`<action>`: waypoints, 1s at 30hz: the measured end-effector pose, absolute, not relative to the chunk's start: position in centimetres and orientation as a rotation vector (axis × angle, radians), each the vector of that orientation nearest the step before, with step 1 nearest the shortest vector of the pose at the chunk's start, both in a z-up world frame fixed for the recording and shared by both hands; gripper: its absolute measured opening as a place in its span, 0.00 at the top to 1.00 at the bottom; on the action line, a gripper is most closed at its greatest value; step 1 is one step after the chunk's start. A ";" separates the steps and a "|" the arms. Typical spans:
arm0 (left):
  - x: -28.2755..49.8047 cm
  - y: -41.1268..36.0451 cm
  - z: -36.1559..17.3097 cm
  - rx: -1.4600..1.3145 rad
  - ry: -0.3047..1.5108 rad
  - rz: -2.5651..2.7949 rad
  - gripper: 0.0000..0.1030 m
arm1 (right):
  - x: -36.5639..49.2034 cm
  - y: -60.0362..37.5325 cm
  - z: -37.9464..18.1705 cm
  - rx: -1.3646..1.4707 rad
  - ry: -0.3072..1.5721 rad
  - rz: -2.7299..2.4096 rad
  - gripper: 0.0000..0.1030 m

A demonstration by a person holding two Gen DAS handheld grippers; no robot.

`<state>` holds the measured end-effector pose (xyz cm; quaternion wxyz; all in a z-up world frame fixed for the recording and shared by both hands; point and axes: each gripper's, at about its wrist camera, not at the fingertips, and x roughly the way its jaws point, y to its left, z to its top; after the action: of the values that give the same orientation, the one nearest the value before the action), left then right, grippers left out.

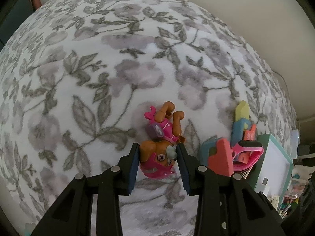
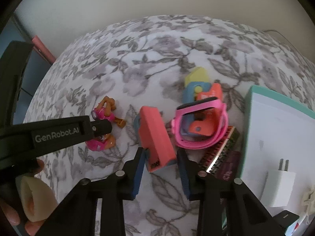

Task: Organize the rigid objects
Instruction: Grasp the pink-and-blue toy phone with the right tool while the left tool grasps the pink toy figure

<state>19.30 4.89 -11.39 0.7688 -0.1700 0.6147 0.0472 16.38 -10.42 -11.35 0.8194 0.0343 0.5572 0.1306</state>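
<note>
Left wrist view: the left claw (image 1: 158, 157) is clamped on the toy dog (image 1: 157, 155) lying on the floral blanket (image 1: 78, 78), presumably for sorting, while the right claw (image 2: 159, 161) brackets the coral block (image 2: 155, 133), contact unclear.

pink-brown toy dog (image 1: 161, 149), grey floral blanket (image 1: 78, 78)

Toy dog (image 1: 160, 147) lies left of the block (image 1: 219, 157) – both on the blanket (image 1: 78, 78)
</note>
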 end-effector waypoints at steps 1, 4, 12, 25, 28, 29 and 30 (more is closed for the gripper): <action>19.2 4.9 -11.4 -0.367 1.335 0.105 0.62 | 16.4 -10.2 -11.4 0.071 1.186 0.280 0.65; 19.0 5.3 -11.4 -0.376 1.336 0.107 0.62 | 16.5 -9.5 -11.6 0.061 1.178 0.295 0.65; 18.7 6.7 -11.2 -0.393 1.339 0.149 0.62 | 17.4 -8.1 -12.1 0.047 1.164 0.312 0.65; 19.0 6.9 -11.6 -0.406 1.345 0.169 0.61 | 19.4 -8.3 -12.8 0.153 1.152 0.292 0.63; 19.1 6.7 -11.8 -0.399 1.348 0.179 0.61 | 19.3 -8.2 -12.8 0.149 1.145 0.290 0.64; 19.2 6.6 -11.9 -0.399 1.349 0.181 0.61 | 19.2 -8.2 -12.7 0.150 1.145 0.290 0.64; 19.2 6.6 -12.0 -0.400 1.349 0.184 0.61 | 19.0 -8.3 -12.7 0.157 1.148 0.289 0.64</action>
<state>19.22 6.55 -12.00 0.7588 -0.1834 0.6192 0.0844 19.03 -8.34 -12.68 0.8270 0.0739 0.5404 0.1362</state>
